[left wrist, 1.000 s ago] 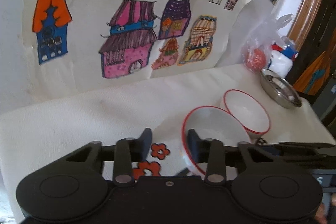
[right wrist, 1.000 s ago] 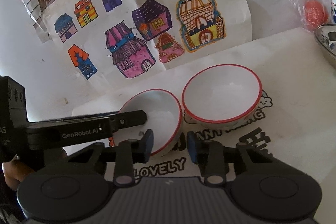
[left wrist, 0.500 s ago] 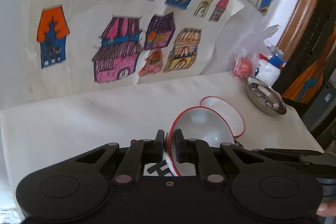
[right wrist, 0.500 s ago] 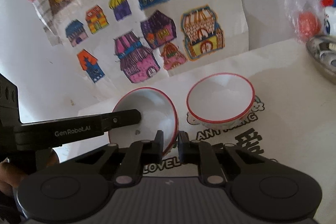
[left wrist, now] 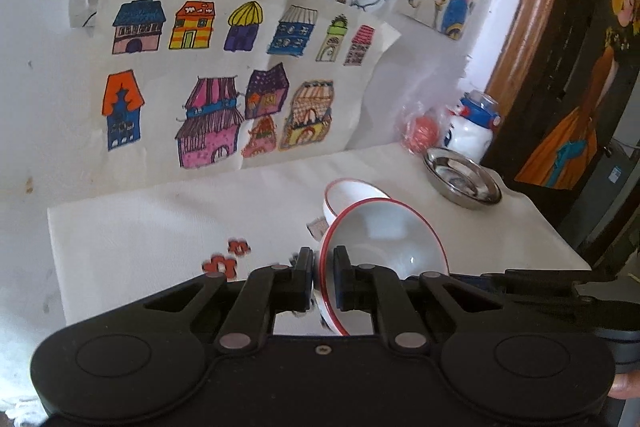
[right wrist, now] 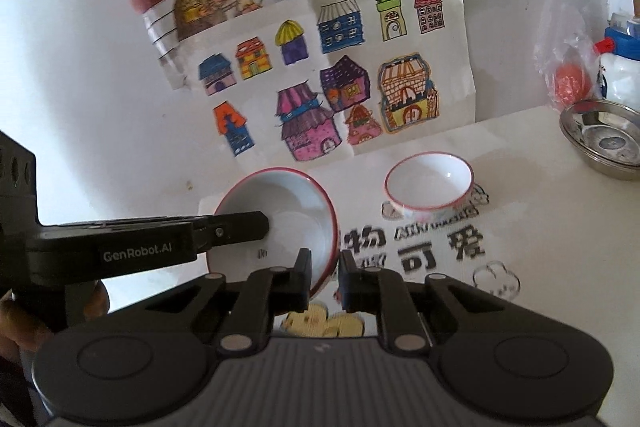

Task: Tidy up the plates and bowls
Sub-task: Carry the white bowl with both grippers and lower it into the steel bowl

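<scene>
Both my tongs pinch the rim of one red-edged bowl point(right wrist: 276, 223): left tongs point(left wrist: 323, 267), right tongs point(right wrist: 325, 273), lifting it tilted above the cloth. Next I'd nest it gently into the second bowl point(right wrist: 430, 185) nearby.

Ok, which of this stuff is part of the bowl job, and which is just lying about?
Job: lifted bowl, pinched by left hand-held gripper and right hand-held gripper; second bowl; steel dish.
Lying about: bottle, bagged orange thing, drawings.
</scene>
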Demonstrator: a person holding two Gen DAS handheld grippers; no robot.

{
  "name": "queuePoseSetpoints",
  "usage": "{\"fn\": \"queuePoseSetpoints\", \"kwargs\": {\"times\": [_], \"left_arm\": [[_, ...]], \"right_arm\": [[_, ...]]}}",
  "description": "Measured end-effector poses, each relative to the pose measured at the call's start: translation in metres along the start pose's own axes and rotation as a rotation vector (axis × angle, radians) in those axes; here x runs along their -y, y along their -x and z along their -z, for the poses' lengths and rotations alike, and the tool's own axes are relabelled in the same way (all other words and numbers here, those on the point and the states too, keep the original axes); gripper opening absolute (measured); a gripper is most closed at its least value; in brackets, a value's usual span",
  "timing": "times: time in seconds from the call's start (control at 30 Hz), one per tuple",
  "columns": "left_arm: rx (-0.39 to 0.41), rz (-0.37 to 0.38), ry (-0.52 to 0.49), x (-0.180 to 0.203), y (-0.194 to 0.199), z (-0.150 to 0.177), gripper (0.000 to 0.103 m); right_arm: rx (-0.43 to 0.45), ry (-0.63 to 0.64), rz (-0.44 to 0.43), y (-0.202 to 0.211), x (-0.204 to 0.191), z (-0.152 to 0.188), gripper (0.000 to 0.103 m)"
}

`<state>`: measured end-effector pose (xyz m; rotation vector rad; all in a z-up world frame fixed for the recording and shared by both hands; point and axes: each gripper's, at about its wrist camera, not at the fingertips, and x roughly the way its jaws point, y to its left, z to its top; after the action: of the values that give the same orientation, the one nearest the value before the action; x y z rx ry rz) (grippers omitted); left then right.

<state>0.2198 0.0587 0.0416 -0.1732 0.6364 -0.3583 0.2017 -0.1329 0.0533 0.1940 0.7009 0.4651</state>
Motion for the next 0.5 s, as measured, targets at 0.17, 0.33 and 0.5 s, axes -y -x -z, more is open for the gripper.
{"fn": "queuePoseSetpoints", "kwargs": {"times": [0.17,0.33,0.5], "left_arm": [[-0.034,0.002,-0.004,0.011,0.018,0.019,0.011],[-0.073,0.004,-0.019,0.019,0.031,0.041,0.012],[-0.108,0.002,-0.024,0.024,0.035,0.056,0.012]], "right_arm": [[-0.025,0.021,-0.003,0.021,-0.007,0.019,0.016],[-0.069,0.051,-0.003,0.034,-0.013,0.04,0.016],[-0.103,0.077,0.001,0.041,-0.016,0.053,0.016]]}}
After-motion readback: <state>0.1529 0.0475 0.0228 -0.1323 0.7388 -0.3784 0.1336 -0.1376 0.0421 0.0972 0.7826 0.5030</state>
